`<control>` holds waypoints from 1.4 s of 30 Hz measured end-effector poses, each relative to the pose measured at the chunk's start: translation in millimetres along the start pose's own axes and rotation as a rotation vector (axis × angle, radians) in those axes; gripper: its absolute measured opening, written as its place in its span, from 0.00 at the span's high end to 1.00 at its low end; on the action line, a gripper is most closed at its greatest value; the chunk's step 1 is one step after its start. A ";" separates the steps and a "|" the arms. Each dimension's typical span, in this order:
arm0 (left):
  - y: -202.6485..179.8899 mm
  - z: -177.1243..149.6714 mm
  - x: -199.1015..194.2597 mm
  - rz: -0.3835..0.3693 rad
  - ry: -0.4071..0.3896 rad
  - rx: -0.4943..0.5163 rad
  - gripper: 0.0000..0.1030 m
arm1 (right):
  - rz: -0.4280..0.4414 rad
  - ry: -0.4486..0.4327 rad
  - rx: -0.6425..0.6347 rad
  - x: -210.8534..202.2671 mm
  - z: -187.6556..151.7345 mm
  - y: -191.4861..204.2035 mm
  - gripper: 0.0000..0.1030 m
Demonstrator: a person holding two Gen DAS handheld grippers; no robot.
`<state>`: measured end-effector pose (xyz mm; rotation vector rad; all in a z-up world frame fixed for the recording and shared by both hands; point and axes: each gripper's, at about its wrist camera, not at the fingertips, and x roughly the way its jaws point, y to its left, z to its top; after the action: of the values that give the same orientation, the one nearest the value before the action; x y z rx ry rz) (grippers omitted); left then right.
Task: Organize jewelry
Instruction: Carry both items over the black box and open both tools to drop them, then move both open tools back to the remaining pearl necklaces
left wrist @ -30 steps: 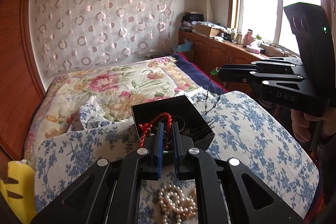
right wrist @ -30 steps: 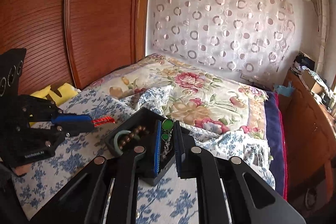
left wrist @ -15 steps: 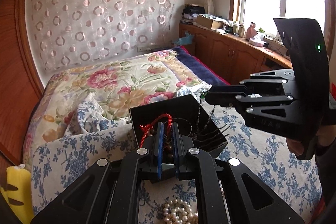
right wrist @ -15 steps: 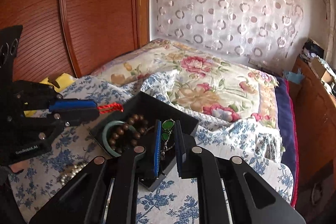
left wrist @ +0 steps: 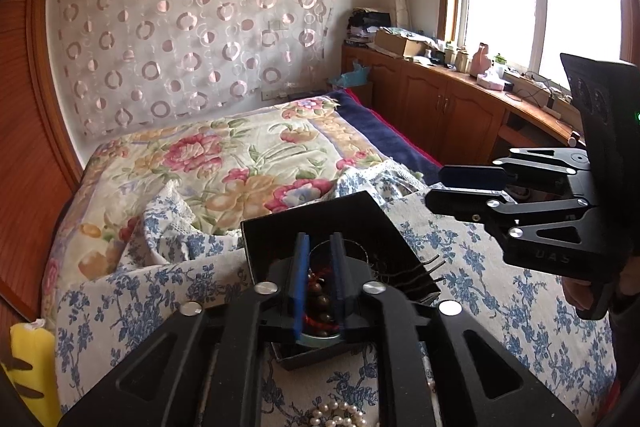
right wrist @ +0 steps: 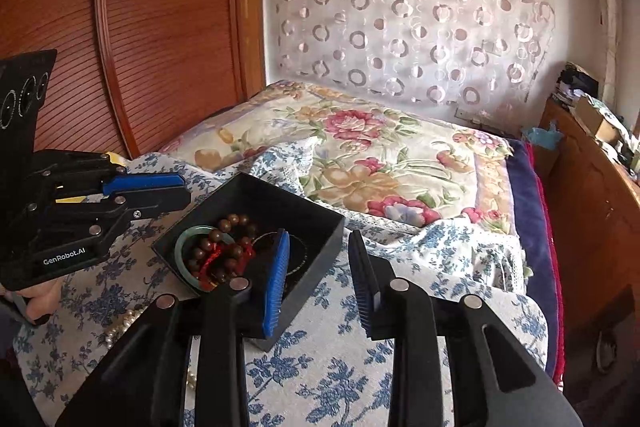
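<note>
A black jewelry box (right wrist: 320,223) sits on the blue-floral cloth. It holds a green bangle (right wrist: 182,239), brown wooden beads (right wrist: 216,237) with a red cord (right wrist: 210,259), and a thin dark chain (right wrist: 298,255). My left gripper (left wrist: 319,247) is open and empty over the box (left wrist: 320,219); it also shows at the left of the right wrist view (right wrist: 176,187). My right gripper (right wrist: 320,251) is open and empty at the box's near right corner; it shows in the left wrist view (left wrist: 436,183). A pearl necklace (left wrist: 338,415) lies on the cloth in front of the box.
The blue-floral cloth (right wrist: 320,367) covers the near end of a bed with a flowered quilt (right wrist: 360,147). A wooden headboard wall (right wrist: 140,27) stands left. A wooden cabinet (left wrist: 440,107) with clutter runs under the window. A yellow object (left wrist: 28,359) lies at the cloth's left edge.
My left gripper let go of the red-corded beads, which now lie in the box. My right gripper opened and released the green-pendant chain into the box, then drew back slightly.
</note>
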<state>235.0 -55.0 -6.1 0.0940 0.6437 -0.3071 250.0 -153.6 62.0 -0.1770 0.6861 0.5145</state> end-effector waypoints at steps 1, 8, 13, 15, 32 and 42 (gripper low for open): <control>-0.1 0.7 -0.3 -0.001 -0.002 0.000 0.77 | -0.016 -0.009 0.006 -3.6 -1.9 -0.2 0.68; 1.2 -18.2 -6.6 -0.015 0.006 -0.019 0.76 | -0.050 -0.045 0.018 -31.3 -22.6 8.9 0.68; 1.9 -44.7 -19.7 -0.012 0.024 -0.025 0.76 | -0.053 -0.046 0.006 -42.7 -35.9 20.5 0.68; 3.1 -56.1 -26.3 -0.011 0.029 -0.029 0.76 | -0.052 -0.049 0.014 -47.3 -41.5 22.8 0.68; 21.4 -138.2 -63.1 0.005 0.115 -0.117 0.76 | -0.061 -0.033 0.062 -67.3 -83.1 29.9 0.68; 1.9 -148.0 -76.0 0.018 0.110 -0.090 0.76 | -0.021 0.023 0.047 -57.2 -111.4 55.9 0.68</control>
<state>92.9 -7.3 -78.2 0.0308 0.7648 -0.2562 121.8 -163.7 14.2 -0.1458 0.7170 0.4763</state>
